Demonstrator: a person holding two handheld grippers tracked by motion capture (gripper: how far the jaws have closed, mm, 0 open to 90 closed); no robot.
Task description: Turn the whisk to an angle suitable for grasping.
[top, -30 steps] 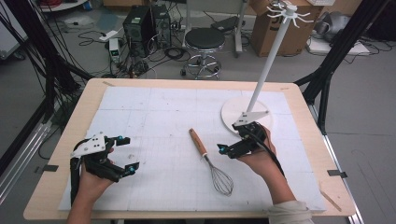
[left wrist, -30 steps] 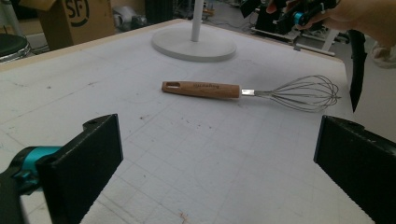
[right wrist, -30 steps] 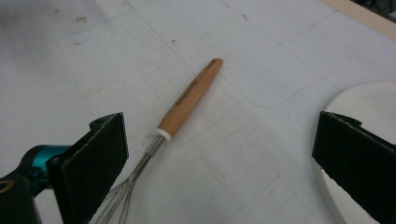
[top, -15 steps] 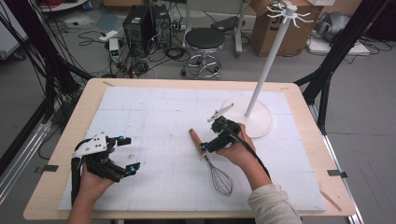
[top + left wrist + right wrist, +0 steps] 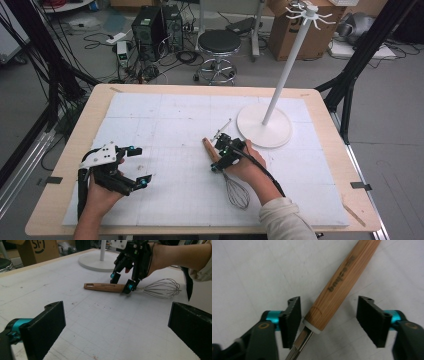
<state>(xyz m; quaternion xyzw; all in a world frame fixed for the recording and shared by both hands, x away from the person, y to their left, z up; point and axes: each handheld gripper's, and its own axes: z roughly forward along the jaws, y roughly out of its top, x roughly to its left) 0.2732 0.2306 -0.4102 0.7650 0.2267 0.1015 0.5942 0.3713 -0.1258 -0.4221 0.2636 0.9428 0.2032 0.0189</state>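
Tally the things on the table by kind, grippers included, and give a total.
Whisk: 1
White hook stand: 1
Grippers: 2, the left gripper and the right gripper
Total: 4

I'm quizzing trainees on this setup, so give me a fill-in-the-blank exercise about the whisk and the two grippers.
1. The whisk has a handle made of ____.
2. The right gripper has its fingers ____ on either side of the handle.
3. The left gripper holds ____.
4. The white stand sits on the table's ____ side.

Missing words: wood; open; nothing; right
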